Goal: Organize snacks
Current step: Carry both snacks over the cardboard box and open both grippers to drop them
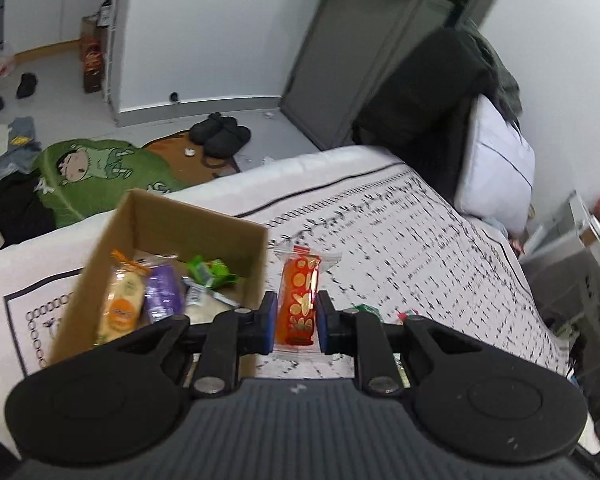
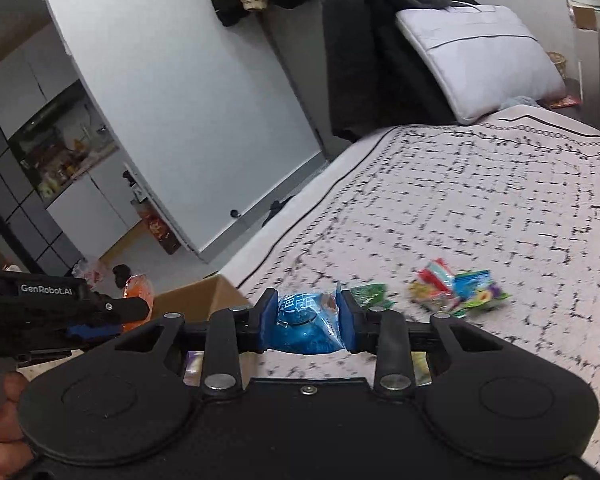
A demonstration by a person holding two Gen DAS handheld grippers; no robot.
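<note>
We see a bed (image 1: pixel 440 240) under a white cover with black marks. A cardboard box (image 1: pixel 188 228) sits on it at the edge nearest the floor. Well to the box's right, a loose heap of snack packets (image 2: pixel 456 288) lies on the cover, with a green packet (image 2: pixel 368 294) between heap and box. Far beyond the box, a pillow (image 1: pixel 496 168) leans at the bed's head.

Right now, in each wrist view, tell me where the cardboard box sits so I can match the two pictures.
Left wrist view: the cardboard box fills the lower left, open, with snack packets inside, left of the red-orange snack packet in the left gripper.
Right wrist view: only the box's corner shows, lower left, behind the right gripper.
Shared landmark: the white pillow at the head of the bed.
</note>
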